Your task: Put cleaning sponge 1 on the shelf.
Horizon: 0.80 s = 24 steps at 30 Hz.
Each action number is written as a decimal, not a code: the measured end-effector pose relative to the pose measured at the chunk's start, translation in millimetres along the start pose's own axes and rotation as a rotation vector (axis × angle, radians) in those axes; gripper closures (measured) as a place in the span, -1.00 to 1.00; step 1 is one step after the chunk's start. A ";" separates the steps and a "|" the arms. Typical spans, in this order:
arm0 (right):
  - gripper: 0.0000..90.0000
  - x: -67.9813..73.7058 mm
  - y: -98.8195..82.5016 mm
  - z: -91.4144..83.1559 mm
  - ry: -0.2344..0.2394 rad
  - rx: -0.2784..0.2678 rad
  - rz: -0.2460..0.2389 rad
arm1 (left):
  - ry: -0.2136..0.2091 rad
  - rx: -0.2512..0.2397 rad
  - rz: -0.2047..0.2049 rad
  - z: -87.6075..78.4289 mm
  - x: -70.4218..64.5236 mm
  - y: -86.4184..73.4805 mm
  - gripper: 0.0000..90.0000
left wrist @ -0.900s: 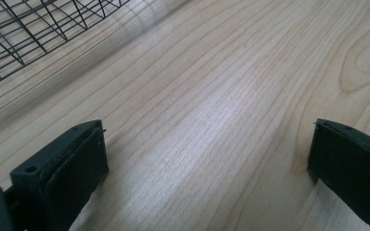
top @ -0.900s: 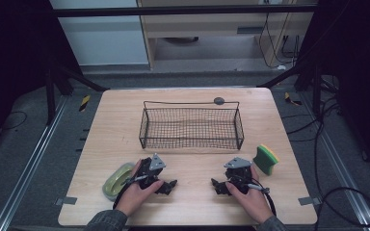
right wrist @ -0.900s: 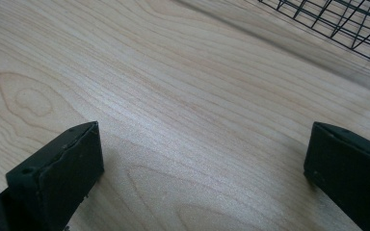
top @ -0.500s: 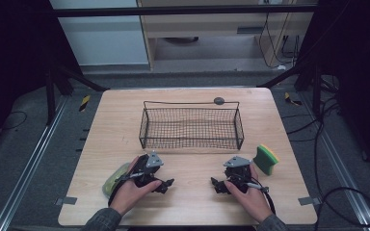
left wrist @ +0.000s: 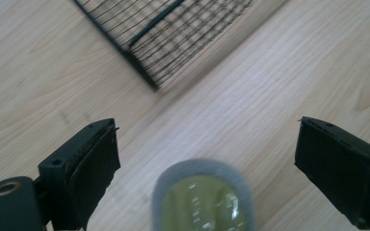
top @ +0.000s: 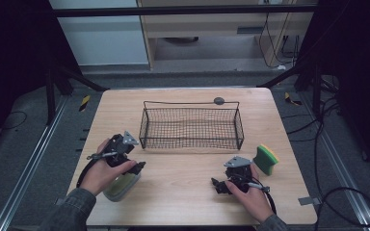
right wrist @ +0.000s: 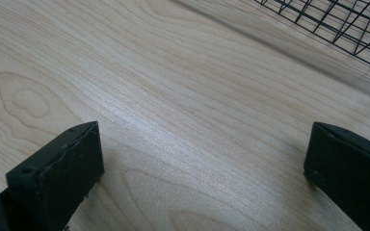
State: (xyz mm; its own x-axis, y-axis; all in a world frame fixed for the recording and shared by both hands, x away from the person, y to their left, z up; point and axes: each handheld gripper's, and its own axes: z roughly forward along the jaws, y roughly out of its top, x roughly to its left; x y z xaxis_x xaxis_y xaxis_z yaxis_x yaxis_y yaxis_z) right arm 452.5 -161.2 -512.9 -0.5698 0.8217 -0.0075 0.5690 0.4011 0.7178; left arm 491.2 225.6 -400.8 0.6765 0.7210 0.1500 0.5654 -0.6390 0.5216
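Observation:
An oval olive-green object with a grey rim lies at the table's front left. My left gripper hovers just above its far end, jaws open. In the left gripper view the object sits low between the wide-apart jaws of the left gripper, untouched. My right gripper rests open at the front right, and in the right gripper view the right gripper has just bare wood between its jaws. A yellow-and-green sponge stands to its right.
A black wire basket stands across the middle of the wooden table; its corner lies ahead of the left gripper. A small dark round thing sits behind the basket. Cables trail off the table's right side.
My left gripper has moved left and a little away from the person, from beside the olive object to over its far end. The right gripper has stayed in place.

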 end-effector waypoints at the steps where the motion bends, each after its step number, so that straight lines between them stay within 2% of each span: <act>1: -0.99 -0.1 -0.4 -0.2 0.003 -0.002 0.003 | -0.002 0.023 -0.022 -1.1 7.2 -2.0 -0.86; 3: -0.99 -0.3 -0.6 -0.1 0.001 -0.005 -0.001 | 0.001 0.040 -0.026 -1.2 9.1 -3.5 -0.86; 4: -0.99 -0.3 -0.9 -0.1 -0.001 -0.008 0.000 | -0.001 0.079 -0.022 -0.1 8.9 -7.9 -0.82; 5: -0.99 -0.2 -0.8 -0.3 -0.002 -0.006 0.001 | 0.000 0.097 -0.023 0.6 7.3 -10.3 -0.82; 7: -0.98 -0.2 -0.9 -0.4 -0.003 -0.006 0.001 | -0.001 0.112 -0.015 1.0 5.5 -13.3 -0.82; 9: -0.98 -0.5 -0.9 -0.4 -0.002 -0.006 -0.002 | -0.022 0.126 -0.013 1.2 3.6 -18.8 -0.71; 11: -0.98 -0.5 -0.9 -0.5 -0.001 -0.005 -0.001 | -0.029 0.130 -0.020 1.5 3.8 -21.1 -0.68; 13: -0.98 -0.7 -1.0 -1.0 0.001 -0.002 0.000 | -0.037 0.153 -0.015 2.4 5.0 -24.6 -0.42; 14: -0.98 -0.7 -1.0 -1.0 0.001 -0.002 0.000 | -0.041 0.165 -0.014 2.7 5.7 -25.8 -0.42; 15: -0.98 -1.0 -1.1 -1.2 -0.001 -0.001 -0.003 | -0.048 0.179 -0.019 1.8 7.1 -28.5 -0.34; 24: -0.99 -1.7 -0.4 -0.9 0.010 0.003 -0.005 | -0.063 0.228 -0.008 -2.1 8.1 -35.9 -0.20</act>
State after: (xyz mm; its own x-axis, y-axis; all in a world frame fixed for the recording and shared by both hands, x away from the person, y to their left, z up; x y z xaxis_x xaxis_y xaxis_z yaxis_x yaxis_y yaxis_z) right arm 452.8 -163.0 -512.5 -0.5785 0.8157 -0.0040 0.5681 0.4064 0.7156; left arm 475.4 254.9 -416.5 0.6958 0.7125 0.0903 0.6578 -0.6827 0.3182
